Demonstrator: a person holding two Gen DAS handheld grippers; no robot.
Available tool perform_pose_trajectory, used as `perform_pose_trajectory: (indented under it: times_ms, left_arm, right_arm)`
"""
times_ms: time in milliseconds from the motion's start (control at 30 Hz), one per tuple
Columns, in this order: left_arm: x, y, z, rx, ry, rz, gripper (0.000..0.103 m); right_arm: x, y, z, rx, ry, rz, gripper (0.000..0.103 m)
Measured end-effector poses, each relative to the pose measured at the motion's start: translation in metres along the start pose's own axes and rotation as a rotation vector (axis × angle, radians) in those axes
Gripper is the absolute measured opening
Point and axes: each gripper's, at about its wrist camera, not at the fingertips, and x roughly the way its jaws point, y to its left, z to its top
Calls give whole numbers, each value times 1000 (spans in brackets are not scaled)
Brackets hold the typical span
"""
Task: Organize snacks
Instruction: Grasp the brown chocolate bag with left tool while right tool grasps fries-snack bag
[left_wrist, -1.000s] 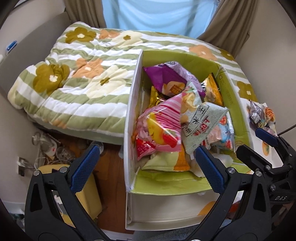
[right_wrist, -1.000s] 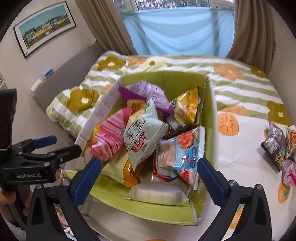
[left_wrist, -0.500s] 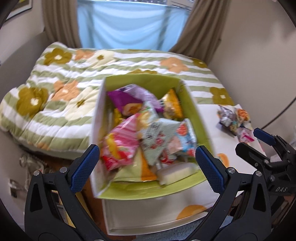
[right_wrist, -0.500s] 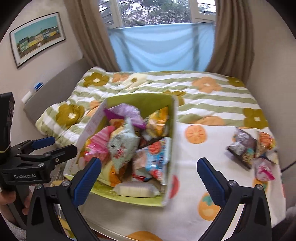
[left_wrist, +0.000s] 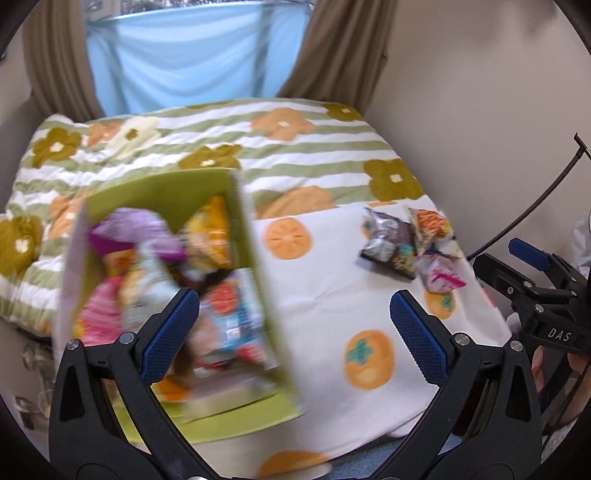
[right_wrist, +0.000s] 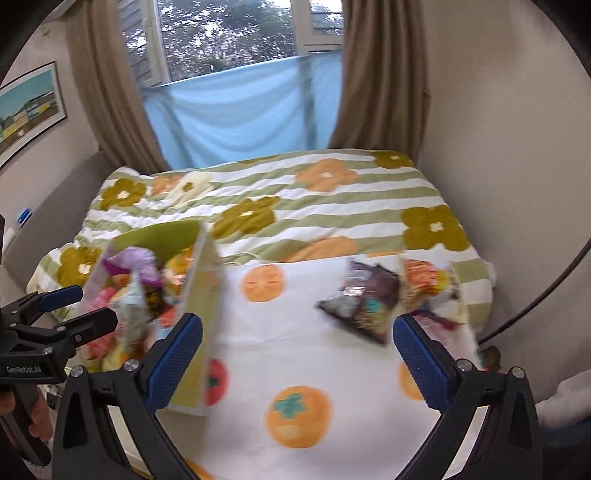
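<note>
two blue-padded fingers of the left gripper (left_wrist: 295, 317) are standing wide apart in the left wrist view, released and gripping nothing. beneath and beyond its left finger, a green box (left_wrist: 207, 188) is sitting on the left side of the bed, crammed with blurred snack packets: a purple bag (left_wrist: 136, 232) at the back, an orange-yellow bag (left_wrist: 212, 236) beside it, a pink striped bag (left_wrist: 101, 314) at the left wall and a blue and white packet (left_wrist: 236, 317) toward the front. a white cloth with orange fruit prints (left_wrist: 332, 280) is lying to the right of the box, and on its far right a small pile of loose snacks (left_wrist: 410, 247) is resting well apart from the box, with a dark packet (left_wrist: 384, 245) at its left edge. the right gripper (left_wrist: 532, 277) is showing at the right edge, its jaws parted and holding nothing. a striped floral quilt (left_wrist: 295, 147) is covering the bed behind. in the right wrist view, the right gripper (right_wrist: 297, 350) is hanging open over the fruit-print cloth (right_wrist: 295, 332), its fingers wide and bare. the green box (right_wrist: 166, 232) is sitting at the left, just past the left finger, its contents smeared by blur. the dark packet (right_wrist: 362, 299) and an orange packet (right_wrist: 424, 280) are lying just beyond the right finger, touching each other. the left gripper (right_wrist: 74, 306) is showing at the left edge, unclenched, with a hand (right_wrist: 37, 417) on its handle. brown curtains (right_wrist: 384, 74) and a blue sheet (right_wrist: 251, 114) are hanging at the window.
</note>
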Motion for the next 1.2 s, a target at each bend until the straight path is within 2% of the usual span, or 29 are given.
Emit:
perform_pose_trajectory:
  times_ms: [167, 333, 533, 700, 900, 1100, 1200]
  left_arm:
    - [51, -54, 21, 2, 47, -12, 102]
    - [107, -99, 40, -2, 99, -37, 102]
    - [181, -135, 54, 32, 186, -39, 102]
    - [240, -157, 57, 86, 279, -32, 102]
    - [294, -161, 53, 137, 389, -11, 102]
    - [319, -157, 50, 146, 445, -29, 102]
    - [323, -156, 47, 149, 461, -62, 91]
  right_arm:
    - [14, -67, 15, -26, 21, -11, 103]
    - [47, -130, 32, -99, 59, -13, 103]
    - [114, -178, 35, -280, 155, 36, 103]
    - [157, -197, 26, -406, 243, 104, 103]
    - [184, -201, 26, -542, 284, 146, 103]
    - [205, -196, 21, -695, 342, 227, 103]
    - [215, -195, 21, -729, 364, 227, 103]
